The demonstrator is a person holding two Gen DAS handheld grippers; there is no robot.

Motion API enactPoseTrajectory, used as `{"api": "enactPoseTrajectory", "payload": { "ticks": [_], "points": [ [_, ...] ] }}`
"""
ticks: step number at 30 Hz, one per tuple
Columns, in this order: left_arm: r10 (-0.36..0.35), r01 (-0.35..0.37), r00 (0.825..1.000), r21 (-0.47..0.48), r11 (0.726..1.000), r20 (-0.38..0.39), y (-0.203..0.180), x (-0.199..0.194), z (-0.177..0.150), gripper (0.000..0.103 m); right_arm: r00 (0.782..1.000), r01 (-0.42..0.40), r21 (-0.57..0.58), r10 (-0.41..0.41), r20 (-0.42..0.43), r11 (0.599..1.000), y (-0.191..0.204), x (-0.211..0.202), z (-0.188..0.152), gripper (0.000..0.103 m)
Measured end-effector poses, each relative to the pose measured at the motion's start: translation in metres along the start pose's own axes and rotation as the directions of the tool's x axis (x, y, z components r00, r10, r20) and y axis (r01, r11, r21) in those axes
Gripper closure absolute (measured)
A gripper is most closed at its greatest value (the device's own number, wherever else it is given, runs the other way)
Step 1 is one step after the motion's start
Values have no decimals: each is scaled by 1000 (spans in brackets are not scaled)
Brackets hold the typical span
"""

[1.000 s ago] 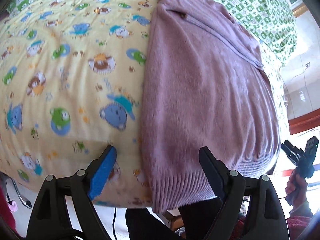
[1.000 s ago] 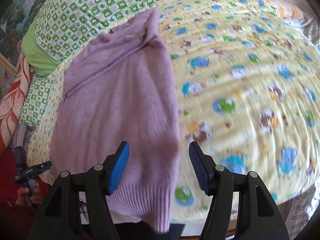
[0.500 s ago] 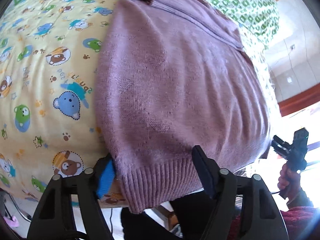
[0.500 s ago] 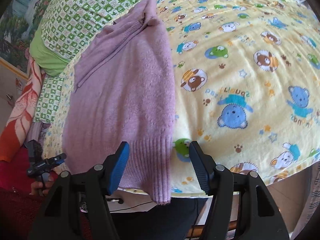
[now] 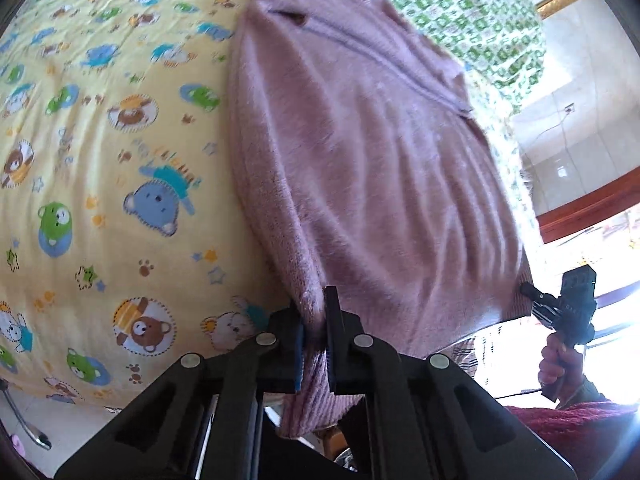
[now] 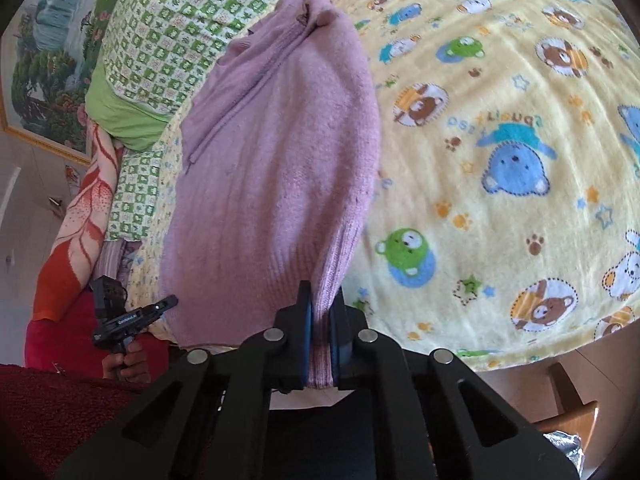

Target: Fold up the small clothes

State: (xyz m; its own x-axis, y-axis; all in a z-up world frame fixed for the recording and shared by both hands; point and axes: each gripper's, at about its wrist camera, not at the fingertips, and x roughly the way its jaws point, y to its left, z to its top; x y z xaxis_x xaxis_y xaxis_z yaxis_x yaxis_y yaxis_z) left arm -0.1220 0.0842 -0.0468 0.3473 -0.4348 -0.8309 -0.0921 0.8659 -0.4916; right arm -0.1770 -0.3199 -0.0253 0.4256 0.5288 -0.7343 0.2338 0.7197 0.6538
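A small mauve knitted sweater [image 5: 360,152] lies lengthwise on a yellow blanket with cartoon bears [image 5: 100,160], its ribbed hem at the near edge of the bed. My left gripper [image 5: 314,312] is shut on the hem's left corner, and the knit bunches between its blue pads. In the right wrist view the same sweater [image 6: 280,160] runs away from me, and my right gripper [image 6: 322,304] is shut on the hem's right corner. Each view shows the other gripper in a hand at the far corner, the right gripper [image 5: 568,308] and the left gripper [image 6: 128,316].
A green checked pillow [image 6: 160,40] lies beyond the sweater's collar. An orange patterned cloth [image 6: 80,216] hangs at the bed's side. The yellow blanket [image 6: 500,160] spreads wide beside the sweater. A framed landscape picture [image 6: 40,80] hangs on the wall. Floor shows below the bed's edge.
Both grippers came down onto the hem and closed: each stood open around a hem corner half a second ago and now pinches it. The knit has gathered into folds at both grips.
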Motion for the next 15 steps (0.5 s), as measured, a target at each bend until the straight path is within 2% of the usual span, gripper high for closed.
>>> {"api": "enactPoseTrajectory", "payload": {
  "ticks": [4, 8, 15],
  "points": [
    [-45, 44, 998, 33, 999, 43, -16, -16, 14, 97, 994, -95, -31, 96, 51, 995, 15, -12, 12, 95],
    [-77, 72, 992, 55, 996, 101, -32, -29, 36, 98, 976, -179, -67, 186, 112, 982, 38, -24, 36, 95],
    [-121, 110, 969, 61, 992, 214, -48, -44, 106, 98, 935, -271, -121, 291, 202, 955, 70, -27, 94, 95]
  ]
}}
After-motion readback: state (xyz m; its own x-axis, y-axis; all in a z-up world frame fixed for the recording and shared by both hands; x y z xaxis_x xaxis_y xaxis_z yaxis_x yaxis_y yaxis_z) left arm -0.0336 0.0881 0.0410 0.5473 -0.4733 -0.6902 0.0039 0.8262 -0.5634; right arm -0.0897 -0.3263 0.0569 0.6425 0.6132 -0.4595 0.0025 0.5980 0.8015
